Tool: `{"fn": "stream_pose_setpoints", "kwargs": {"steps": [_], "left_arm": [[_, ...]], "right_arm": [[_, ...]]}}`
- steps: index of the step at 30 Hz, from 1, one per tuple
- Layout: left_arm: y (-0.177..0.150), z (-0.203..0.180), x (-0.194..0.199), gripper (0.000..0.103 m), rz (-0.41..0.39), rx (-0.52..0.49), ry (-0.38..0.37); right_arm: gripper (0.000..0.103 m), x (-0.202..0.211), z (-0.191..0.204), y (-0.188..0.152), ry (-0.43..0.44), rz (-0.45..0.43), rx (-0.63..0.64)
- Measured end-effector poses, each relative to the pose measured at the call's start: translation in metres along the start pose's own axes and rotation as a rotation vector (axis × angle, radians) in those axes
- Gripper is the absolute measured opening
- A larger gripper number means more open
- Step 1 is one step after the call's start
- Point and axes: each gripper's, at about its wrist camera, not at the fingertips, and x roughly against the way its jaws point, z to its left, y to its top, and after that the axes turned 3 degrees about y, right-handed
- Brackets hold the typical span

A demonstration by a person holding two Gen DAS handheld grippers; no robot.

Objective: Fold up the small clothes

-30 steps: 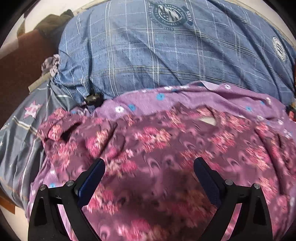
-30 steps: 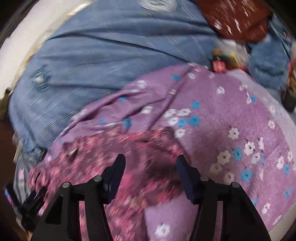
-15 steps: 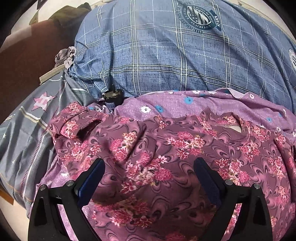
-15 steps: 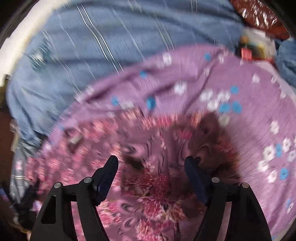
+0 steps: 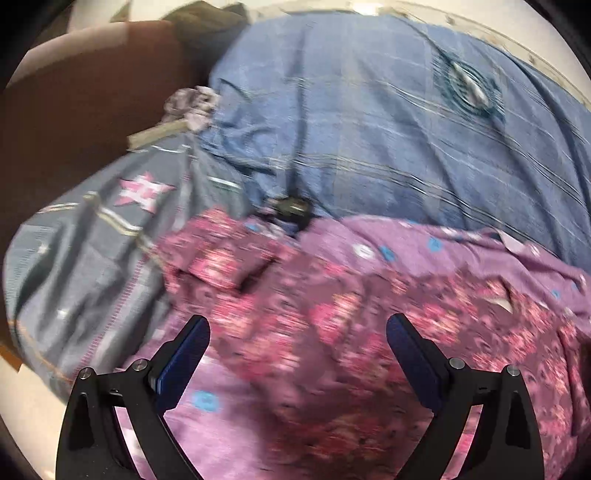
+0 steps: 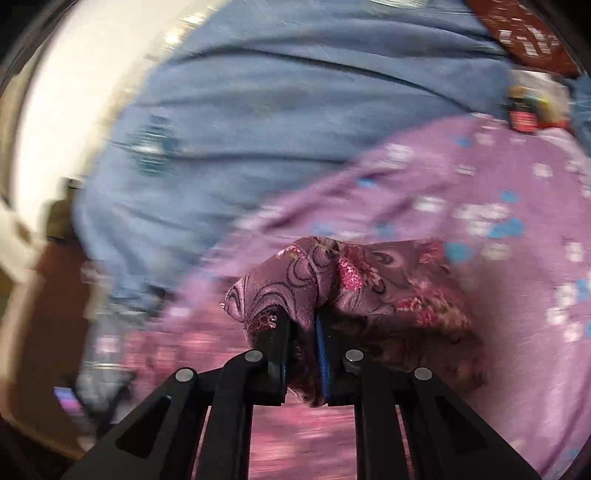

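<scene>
A maroon garment with pink flowers (image 5: pixel 332 325) lies rumpled on a light purple flowered cloth (image 5: pixel 406 243). My left gripper (image 5: pixel 297 350) is open and empty, hovering just above the garment's left part. My right gripper (image 6: pixel 303 332) is shut on a bunched edge of the same maroon garment (image 6: pixel 369 280) and holds it lifted over the purple cloth (image 6: pixel 498 258). Both views are blurred by motion.
A blue checked bedcover (image 5: pixel 388 122) fills the far side. A grey star-print cloth (image 5: pixel 96 236) lies at the left by a brown surface (image 5: pixel 74 110). A small dark object (image 5: pixel 291 208) sits at the cover's edge. Red cloth (image 6: pixel 524 33) and clutter lie far right.
My right gripper has closed on the maroon garment's edge and lifted it. My left gripper has stayed open and shifted right and back over the garment.
</scene>
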Motion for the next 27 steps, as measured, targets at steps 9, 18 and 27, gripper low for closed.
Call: {"fn": "stream_pose_setpoints", "kwargs": {"steps": [9,18,27], "left_arm": [[0.001,0.066,-0.006,0.096,0.01,0.137,0.102],[0.013,0.101,-0.03,0.096,0.029,0.21,0.214],[0.017,0.145,-0.041,0.096,0.051,0.361,0.263]], "right_arm": [[0.014,-0.06,0.146,-0.025,0.441,0.067,0.013],[0.059,-0.205,0.143,-0.103,0.218,0.385,-0.061],[0.034,-0.176,0.128,-0.099,0.135,0.337,0.084]]}}
